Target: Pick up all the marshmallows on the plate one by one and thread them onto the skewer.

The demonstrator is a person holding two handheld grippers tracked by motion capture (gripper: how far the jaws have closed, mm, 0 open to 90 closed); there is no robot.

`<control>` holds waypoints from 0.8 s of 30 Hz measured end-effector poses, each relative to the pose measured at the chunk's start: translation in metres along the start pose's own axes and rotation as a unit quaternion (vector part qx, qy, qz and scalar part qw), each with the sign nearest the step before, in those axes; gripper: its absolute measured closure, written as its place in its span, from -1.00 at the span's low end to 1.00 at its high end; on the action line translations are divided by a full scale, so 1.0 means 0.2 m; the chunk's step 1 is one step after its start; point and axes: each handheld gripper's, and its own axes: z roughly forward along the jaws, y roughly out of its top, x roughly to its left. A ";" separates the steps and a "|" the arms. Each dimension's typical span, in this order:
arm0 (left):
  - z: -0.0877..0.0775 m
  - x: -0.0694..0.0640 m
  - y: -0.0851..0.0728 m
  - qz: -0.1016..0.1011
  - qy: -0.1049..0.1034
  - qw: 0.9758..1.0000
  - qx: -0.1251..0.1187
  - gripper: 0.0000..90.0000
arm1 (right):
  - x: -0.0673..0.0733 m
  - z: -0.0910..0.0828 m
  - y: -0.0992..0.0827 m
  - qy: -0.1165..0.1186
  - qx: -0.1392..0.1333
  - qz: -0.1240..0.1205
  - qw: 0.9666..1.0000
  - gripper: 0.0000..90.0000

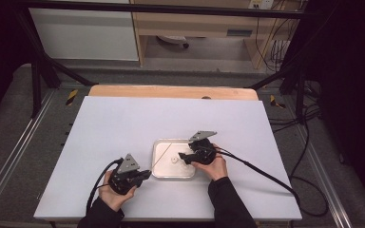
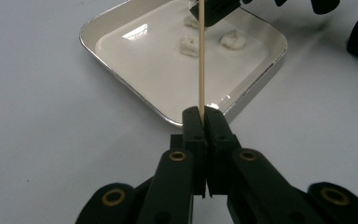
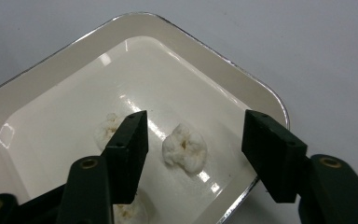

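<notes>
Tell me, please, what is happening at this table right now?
A person works two grippers over a white tray. The left gripper is shut on a thin wooden skewer pointing over the tray. The right gripper hangs over a white popcorn-like piece, jaws either side, not touching it.

No readable text, label, brand, number or sign anywhere. Yellow-and-black hazard stripes [image 1: 72, 96] on the floor rail, far left of the table, and again [image 1: 277, 101] far right: marks, not writing. A small plate [image 1: 239, 33] on the wooden cabinet at the far side, too blurred to read.
</notes>
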 end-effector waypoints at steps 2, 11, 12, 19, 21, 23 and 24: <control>0.00 0.00 0.00 0.000 0.000 1.000 0.000 0.97 | 0.00 0.01 0.00 0.001 0.001 0.002 1.000 0.04; 0.01 -0.01 0.00 0.004 0.000 1.000 0.001 0.97 | 0.00 0.03 -0.02 0.006 0.005 -0.006 1.000 0.32; 0.01 -0.01 0.00 0.004 0.000 1.000 0.001 0.97 | 0.00 0.03 -0.02 0.006 0.005 -0.006 1.000 0.32; 0.01 -0.02 0.00 0.004 0.001 1.000 0.001 0.97 | 0.01 0.03 -0.03 -0.001 -0.001 -0.016 1.000 0.50; 0.01 -0.02 0.00 0.005 0.001 1.000 0.002 0.97 | 0.01 0.03 -0.02 0.001 0.000 -0.013 1.000 0.52; 0.02 -0.02 0.00 0.005 0.001 1.000 0.001 0.97 | 0.01 0.02 -0.02 0.003 -0.001 -0.009 1.000 0.53; 0.02 -0.02 0.00 0.005 0.001 1.000 0.001 0.97 | 0.01 0.01 -0.02 0.005 -0.005 -0.005 1.000 0.54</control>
